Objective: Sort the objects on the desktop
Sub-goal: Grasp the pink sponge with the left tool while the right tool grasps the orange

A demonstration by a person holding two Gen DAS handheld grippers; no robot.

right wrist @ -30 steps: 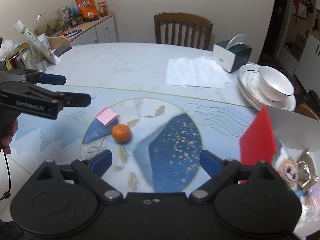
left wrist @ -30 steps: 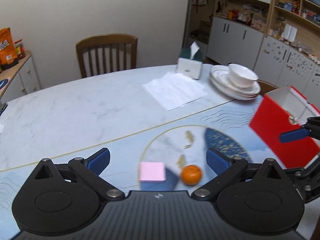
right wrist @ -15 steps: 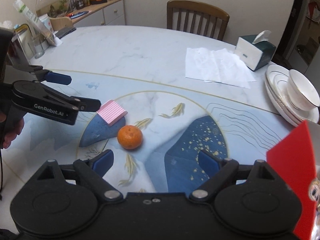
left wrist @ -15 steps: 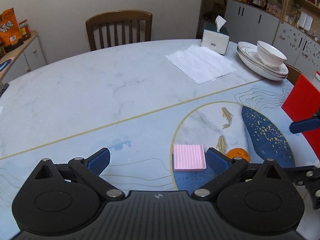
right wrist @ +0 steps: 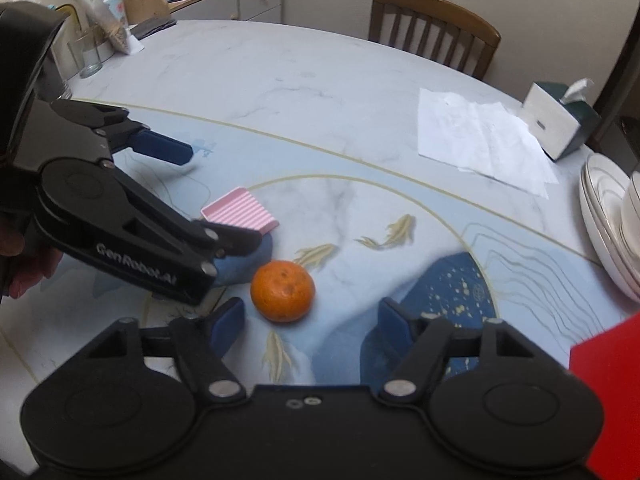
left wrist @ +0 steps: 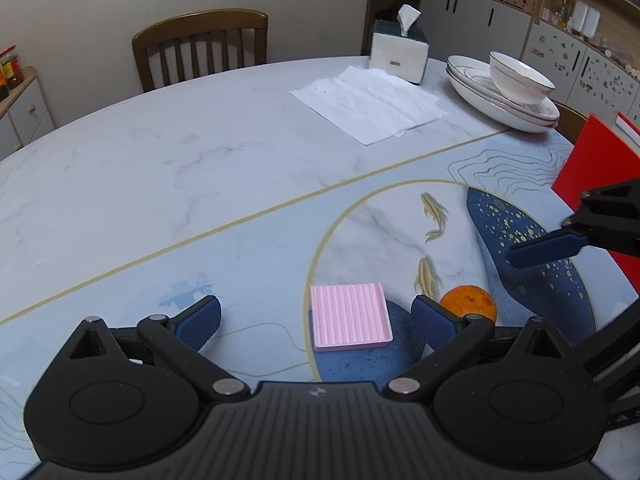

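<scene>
Two grippers of yours are low over the marble counter (left wrist: 168,168), fingers spread wide.
Your left gripper (left wrist: 316,322) frames the pink ribbed square tray (left wrist: 349,316); your right gripper (right wrist: 310,322) frames the round orange mandarin (right wrist: 283,291).

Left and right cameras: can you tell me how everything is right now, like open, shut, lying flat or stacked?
left gripper: open, pink pad between its fingers, not gripped.
right gripper: open, just short of the orange.
pink ribbed pad: lying flat on the table.
orange: whole, unpeeled, resting on the table.
tissue box: upright, a tissue sticking out.
bowl: upright, stacked on plates.
paper sheets: spread flat.
</scene>
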